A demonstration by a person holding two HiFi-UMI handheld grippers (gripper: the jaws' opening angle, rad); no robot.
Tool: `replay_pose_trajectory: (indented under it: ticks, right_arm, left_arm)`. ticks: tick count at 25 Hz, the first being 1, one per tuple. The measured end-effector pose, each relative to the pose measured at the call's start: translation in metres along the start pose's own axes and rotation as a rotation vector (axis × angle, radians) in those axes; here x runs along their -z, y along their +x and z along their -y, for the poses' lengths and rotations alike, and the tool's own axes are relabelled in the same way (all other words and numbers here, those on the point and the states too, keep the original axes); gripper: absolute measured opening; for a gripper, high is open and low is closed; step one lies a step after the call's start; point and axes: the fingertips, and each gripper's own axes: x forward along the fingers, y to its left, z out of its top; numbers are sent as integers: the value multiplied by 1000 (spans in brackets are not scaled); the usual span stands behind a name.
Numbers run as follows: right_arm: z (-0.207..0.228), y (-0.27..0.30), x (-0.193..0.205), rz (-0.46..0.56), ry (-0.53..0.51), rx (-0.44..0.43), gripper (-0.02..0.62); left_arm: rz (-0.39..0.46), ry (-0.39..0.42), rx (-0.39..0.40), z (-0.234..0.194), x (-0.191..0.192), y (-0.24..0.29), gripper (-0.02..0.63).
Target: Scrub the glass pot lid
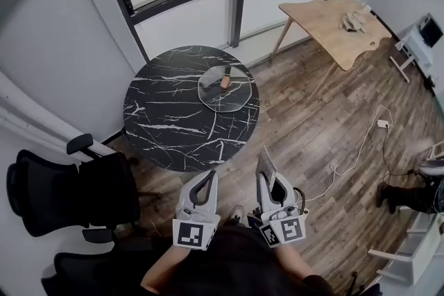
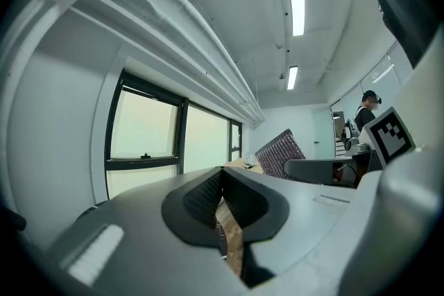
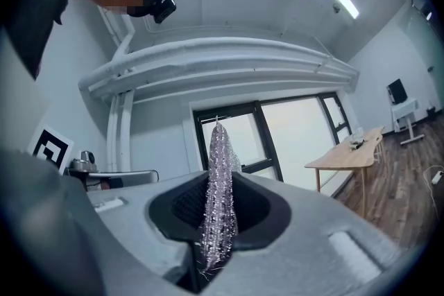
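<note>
Dark marble tabletop (image 1: 166, 128), from the head view, bears the glass pot lid (image 1: 225, 90) flat, seemingly knob (image 1: 225, 82) up, well ahead and slightly nearer our right gripper (image 1: 270, 180); left gripper view: our left gripper (image 2: 222, 173) closed, empty; right gripper view: jaws pinching a silvery mesh scrubber (image 3: 218, 149).

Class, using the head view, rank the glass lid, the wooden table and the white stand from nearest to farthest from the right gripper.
1. Glass lid, on the marble table ahead of the right gripper.
2. Wooden table, beyond, to the right.
3. White stand, far right edge.
</note>
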Motion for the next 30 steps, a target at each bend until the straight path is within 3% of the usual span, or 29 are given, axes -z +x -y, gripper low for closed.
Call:
replay_pose_trajectory:
  ticks: [16, 22, 30]
  right_arm:
    - [46, -24, 11, -39, 50, -66, 77]
    - [61, -10, 16, -52, 55, -59, 76]
    - [75, 34, 13, -53, 18, -23, 77]
  left_arm:
    - [-30, 24, -62, 50, 16, 12, 3]
    - [-79, 3, -55, 45, 33, 34, 3]
    - [-39, -1, -16, 14, 24, 85, 3]
